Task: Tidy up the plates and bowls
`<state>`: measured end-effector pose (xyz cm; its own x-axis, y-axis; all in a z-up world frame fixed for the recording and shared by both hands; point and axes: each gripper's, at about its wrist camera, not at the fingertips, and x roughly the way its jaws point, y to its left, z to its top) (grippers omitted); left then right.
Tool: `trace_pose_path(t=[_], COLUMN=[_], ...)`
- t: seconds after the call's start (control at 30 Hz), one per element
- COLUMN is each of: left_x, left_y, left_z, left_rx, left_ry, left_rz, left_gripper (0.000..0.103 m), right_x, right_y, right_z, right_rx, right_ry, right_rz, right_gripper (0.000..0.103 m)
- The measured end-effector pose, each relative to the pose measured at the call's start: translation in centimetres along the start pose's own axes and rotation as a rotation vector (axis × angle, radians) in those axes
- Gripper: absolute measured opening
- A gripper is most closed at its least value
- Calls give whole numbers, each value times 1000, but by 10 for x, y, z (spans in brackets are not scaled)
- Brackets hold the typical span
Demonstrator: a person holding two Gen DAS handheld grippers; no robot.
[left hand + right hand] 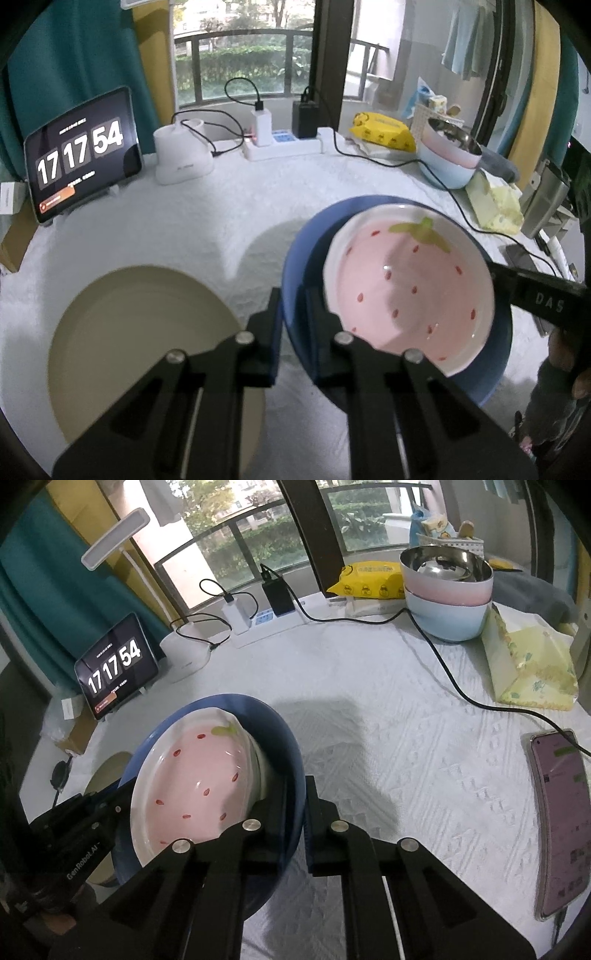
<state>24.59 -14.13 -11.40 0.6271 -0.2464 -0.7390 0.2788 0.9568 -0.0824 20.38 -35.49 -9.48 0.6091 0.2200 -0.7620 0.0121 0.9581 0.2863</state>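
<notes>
A blue plate point(299, 258) carries a pink strawberry-pattern dish point(402, 288) and hangs tilted above the white tablecloth. My left gripper point(293, 314) is shut on the blue plate's near rim. My right gripper point(295, 805) is shut on the same blue plate point(284, 734) at its opposite rim, with the strawberry dish point(199, 775) lying in it. A beige plate point(140, 325) lies flat on the table to the left, apart from both grippers. Stacked pink and light-blue bowls point(447, 594) with a steel bowl on top stand at the back right.
A tablet clock point(81, 155), white device point(181, 155) and power strip point(284, 144) with cables line the back. A yellow wipes pack point(369, 578), tissue pack point(532, 664) and a phone point(561, 819) lie at the right. A black cable point(454, 679) crosses the cloth.
</notes>
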Motion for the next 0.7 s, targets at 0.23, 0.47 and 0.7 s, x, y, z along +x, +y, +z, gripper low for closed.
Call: trace_pose_path(t=[0.23, 0.47, 0.7], left_x=[-15, -36, -61], left_y=[1, 11, 31], left_z=[4, 10, 13], left_rx=[-10, -26, -45], left_ry=[-31, -70, -114], left_rz=[-10, -11, 1], left_gripper=[10, 10, 10], right_x=[-13, -29, -40], right_y=[7, 24, 51], right_z=[5, 12, 20], right_rx=[-10, -35, -75], right_ry=[-26, -54, -84], right_rz=[-1, 4, 18], right_gripper=[9, 9, 9])
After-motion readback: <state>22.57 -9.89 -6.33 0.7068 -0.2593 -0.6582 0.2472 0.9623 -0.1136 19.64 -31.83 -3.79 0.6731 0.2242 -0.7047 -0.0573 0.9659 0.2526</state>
